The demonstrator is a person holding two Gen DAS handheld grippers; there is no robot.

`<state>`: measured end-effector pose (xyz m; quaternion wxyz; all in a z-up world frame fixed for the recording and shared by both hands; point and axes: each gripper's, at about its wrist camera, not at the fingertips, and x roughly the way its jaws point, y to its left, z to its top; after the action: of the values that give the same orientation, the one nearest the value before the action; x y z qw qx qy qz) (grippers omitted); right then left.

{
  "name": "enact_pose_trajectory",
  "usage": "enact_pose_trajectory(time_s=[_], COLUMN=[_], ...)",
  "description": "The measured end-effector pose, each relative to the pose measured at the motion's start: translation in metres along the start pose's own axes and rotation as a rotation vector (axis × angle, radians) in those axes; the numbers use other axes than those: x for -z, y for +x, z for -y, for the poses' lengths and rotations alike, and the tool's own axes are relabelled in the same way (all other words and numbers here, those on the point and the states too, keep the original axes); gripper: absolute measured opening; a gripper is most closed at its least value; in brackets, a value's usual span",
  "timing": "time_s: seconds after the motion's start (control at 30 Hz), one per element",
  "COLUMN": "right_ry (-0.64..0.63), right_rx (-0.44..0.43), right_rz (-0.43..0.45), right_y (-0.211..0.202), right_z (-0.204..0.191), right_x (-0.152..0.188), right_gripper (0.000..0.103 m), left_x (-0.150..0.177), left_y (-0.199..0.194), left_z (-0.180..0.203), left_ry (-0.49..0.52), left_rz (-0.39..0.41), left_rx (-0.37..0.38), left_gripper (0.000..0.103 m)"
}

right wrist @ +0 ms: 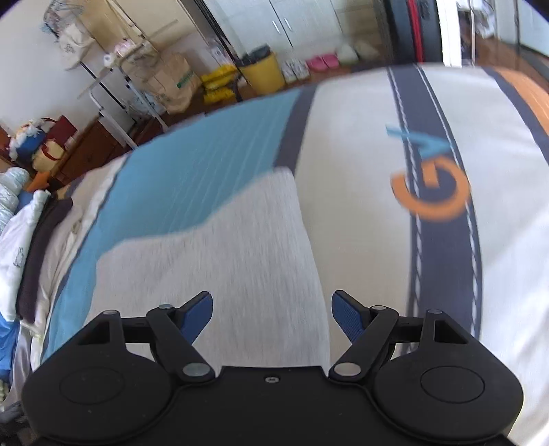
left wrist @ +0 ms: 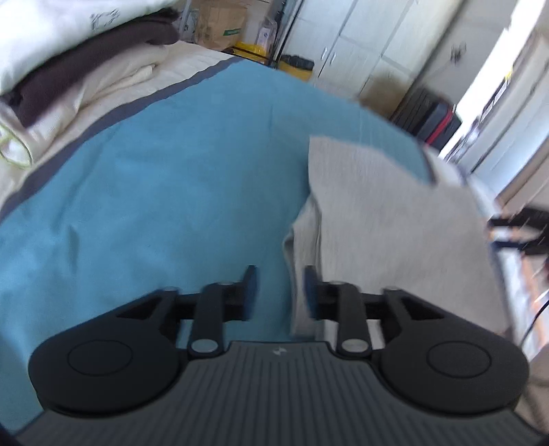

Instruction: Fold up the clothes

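A light grey garment (left wrist: 394, 223) lies on the bed's blue cover (left wrist: 171, 188), its left edge folded into a thick ridge. My left gripper (left wrist: 279, 291) hovers over that edge with its jaws partly apart; the cloth edge runs beside the right finger (left wrist: 310, 291), and nothing is pinched. In the right wrist view the same grey garment (right wrist: 223, 257) spreads flat below my right gripper (right wrist: 271, 315), which stands wide open above it with only cloth seen through the gap. Both views are blurred by motion.
The bedcover (right wrist: 360, 154) turns white with dark stripes and an orange logo (right wrist: 432, 192) to the right. Folded white and brown bedding (left wrist: 85, 51) is piled at the bed's far left. Beyond the bed stand cardboard boxes (left wrist: 219, 27), a yellow bin (right wrist: 262, 73) and white cupboards (left wrist: 360, 41).
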<state>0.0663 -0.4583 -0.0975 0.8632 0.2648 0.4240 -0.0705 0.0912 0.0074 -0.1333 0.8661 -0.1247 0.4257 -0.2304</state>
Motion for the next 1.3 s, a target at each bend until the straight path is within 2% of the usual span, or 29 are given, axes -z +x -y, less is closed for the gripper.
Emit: enact_pose_trajectory(time_s=[0.07, 0.13, 0.2, 0.27, 0.33, 0.43, 0.47, 0.5, 0.53, 0.57, 0.63, 0.73, 0.8, 0.87, 0.9, 0.93, 0.97, 1.07, 1.13, 1.2, 1.23, 1.27, 1.3], right_ry=[0.005, 0.028, 0.052, 0.067, 0.061, 0.017, -0.004, -0.02, -0.036, -0.052, -0.093, -0.125, -0.133, -0.141, -0.133, -0.118, -0.092, 0.051, 0.142, 0.211, 0.242, 0.27, 0.256], right_rx=[-0.026, -0.049, -0.055, -0.065, -0.116, -0.169, -0.169, -0.176, -0.182, -0.189, -0.214, -0.234, -0.223, -0.167, -0.116, -0.059, -0.025, -0.036, -0.068, -0.119, -0.155, -0.189, -0.194], right_rz=[0.009, 0.009, 0.009, 0.016, 0.021, 0.016, 0.028, 0.041, 0.054, 0.069, 0.136, 0.215, 0.238, 0.208, 0.177, 0.148, 0.126, 0.115, 0.101, 0.083, 0.047, 0.01, -0.021], right_y=[0.011, 0.026, 0.04, 0.05, 0.058, 0.071, 0.073, 0.072, 0.071, 0.069, 0.057, 0.046, 0.045, 0.052, 0.057, 0.064, 0.068, 0.062, 0.054, 0.044, 0.041, 0.039, 0.037], right_z=[0.004, 0.01, 0.017, 0.023, 0.028, 0.031, 0.03, 0.028, 0.026, 0.024, 0.02, 0.019, 0.018, 0.013, 0.013, 0.014, 0.018, 0.037, 0.043, 0.048, 0.05, 0.05, 0.047], right_x=[-0.013, -0.025, -0.031, -0.035, -0.037, -0.037, -0.036, -0.037, -0.037, -0.038, -0.039, -0.041, -0.043, -0.047, -0.048, -0.05, -0.051, -0.054, -0.058, -0.058, -0.055, -0.052, -0.048], right_gripper=[0.081, 0.081, 0.081, 0.081, 0.081, 0.059, 0.047, 0.038, 0.027, 0.02, 0.016, 0.014, 0.014, 0.014, 0.016, 0.021, 0.028, 0.043, 0.046, 0.055, 0.064, 0.069, 0.07], left_x=[-0.018, -0.038, -0.06, -0.081, -0.098, -0.112, -0.112, -0.113, -0.113, -0.113, -0.112, -0.113, -0.114, -0.116, -0.116, -0.115, -0.116, -0.11, -0.1, -0.09, -0.085, -0.081, -0.077], left_y=[0.012, 0.029, 0.052, 0.078, 0.107, 0.148, 0.157, 0.166, 0.166, 0.166, 0.158, 0.129, 0.131, 0.134, 0.143, 0.153, 0.156, 0.125, 0.101, 0.08, 0.072, 0.071, 0.071], left_z=[-0.01, -0.011, -0.008, 0.001, 0.015, 0.029, 0.033, 0.036, 0.042, 0.049, 0.064, 0.078, 0.084, 0.089, 0.088, 0.087, 0.084, 0.072, 0.078, 0.088, 0.095, 0.104, 0.112], left_ry=[-0.03, -0.014, -0.004, 0.018, 0.07, 0.094, 0.088, 0.08, 0.115, 0.153, 0.226, 0.267, 0.288, 0.31, 0.333, 0.356, 0.357, 0.262, 0.263, 0.274, 0.284, 0.291, 0.299], left_rz=[-0.005, -0.032, -0.081, -0.121, -0.141, -0.178, -0.179, -0.179, -0.163, -0.145, -0.085, 0.049, 0.071, 0.092, 0.067, 0.04, 0.007, 0.041, 0.059, 0.068, 0.069, 0.042, 0.012], left_rx=[0.079, 0.132, 0.176, 0.206, 0.202, 0.168, 0.154, 0.139, 0.119, 0.099, 0.045, -0.02, -0.073, -0.126, -0.213, -0.306, -0.363, -0.229, -0.184, -0.128, -0.094, -0.042, 0.011], left_gripper=[0.041, 0.041, 0.041, 0.05, 0.055, 0.055, 0.053, 0.042, 0.015, 0.013, 0.012, 0.012, 0.013, 0.019, 0.019, 0.018, 0.018, 0.02, 0.024, 0.03, 0.036, 0.04, 0.044])
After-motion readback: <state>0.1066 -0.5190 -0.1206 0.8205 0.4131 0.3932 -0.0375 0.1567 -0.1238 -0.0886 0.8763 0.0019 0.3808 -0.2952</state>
